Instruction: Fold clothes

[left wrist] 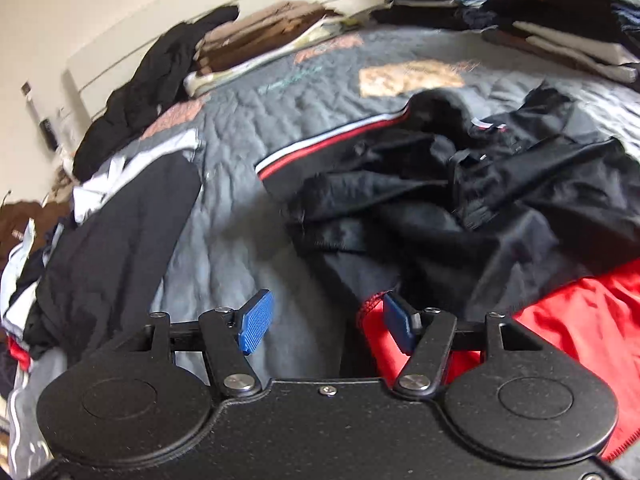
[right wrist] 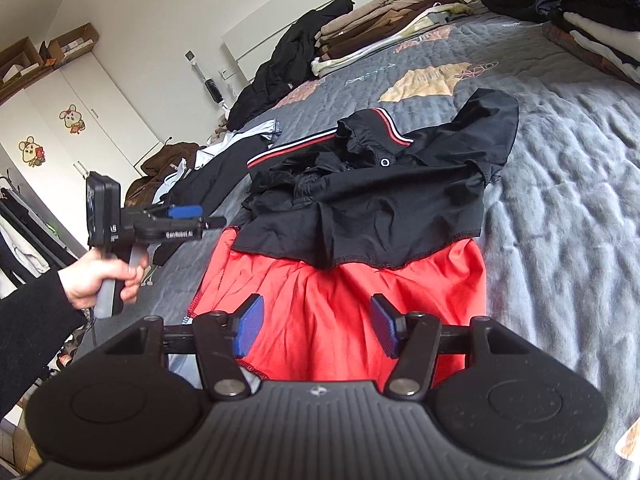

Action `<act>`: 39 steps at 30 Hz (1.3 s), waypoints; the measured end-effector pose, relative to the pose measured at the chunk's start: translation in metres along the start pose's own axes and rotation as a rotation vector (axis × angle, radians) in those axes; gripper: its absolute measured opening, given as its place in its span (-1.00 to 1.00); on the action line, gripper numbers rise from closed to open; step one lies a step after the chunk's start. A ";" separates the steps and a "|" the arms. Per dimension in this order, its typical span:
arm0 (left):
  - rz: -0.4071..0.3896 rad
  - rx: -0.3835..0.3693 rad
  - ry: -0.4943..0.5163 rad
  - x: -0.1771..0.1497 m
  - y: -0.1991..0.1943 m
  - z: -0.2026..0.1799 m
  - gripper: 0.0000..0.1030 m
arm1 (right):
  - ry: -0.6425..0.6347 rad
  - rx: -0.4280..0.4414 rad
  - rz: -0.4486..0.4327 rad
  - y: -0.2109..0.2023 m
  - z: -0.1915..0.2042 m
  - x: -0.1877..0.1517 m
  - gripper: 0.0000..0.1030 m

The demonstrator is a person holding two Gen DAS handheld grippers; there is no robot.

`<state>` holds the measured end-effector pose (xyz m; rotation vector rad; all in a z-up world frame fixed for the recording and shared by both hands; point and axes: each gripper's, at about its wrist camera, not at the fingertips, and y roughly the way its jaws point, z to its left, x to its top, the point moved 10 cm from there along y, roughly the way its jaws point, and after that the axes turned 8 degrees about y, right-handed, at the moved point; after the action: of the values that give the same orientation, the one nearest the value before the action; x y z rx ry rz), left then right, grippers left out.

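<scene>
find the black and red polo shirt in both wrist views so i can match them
Left wrist: the polo shirt fills the centre right, its red lower half at bottom right beside the open left gripper.
Right wrist: the shirt lies in the centre, its red half running down between the open right gripper fingers.
Shared landmark: the striped collar.

Both wrist views look down along their fingers, close over the bed [left wrist: 248, 128]; both share the black-and-red garment [right wrist: 360, 208]
</scene>
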<state>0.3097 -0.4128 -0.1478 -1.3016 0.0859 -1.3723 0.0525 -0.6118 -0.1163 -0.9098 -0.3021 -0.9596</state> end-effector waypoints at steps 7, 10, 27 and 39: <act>0.027 -0.084 -0.146 0.003 0.033 -0.017 -0.89 | -0.024 0.009 0.013 0.004 0.008 -0.004 0.12; -0.164 0.016 -0.030 0.029 -0.003 -0.040 -0.89 | -0.018 0.002 0.018 0.006 0.005 -0.005 0.12; -0.288 -0.295 0.220 -0.007 -0.128 -0.209 -0.23 | 0.092 -0.054 -0.101 -0.027 -0.032 0.029 0.12; -0.205 -0.084 0.373 -0.005 -0.078 -0.153 -0.15 | 0.070 -0.034 -0.083 -0.019 -0.023 0.026 0.12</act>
<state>0.1511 -0.4781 -0.1538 -1.1312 0.2727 -1.7941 0.0480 -0.6493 -0.1045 -0.8986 -0.2663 -1.0730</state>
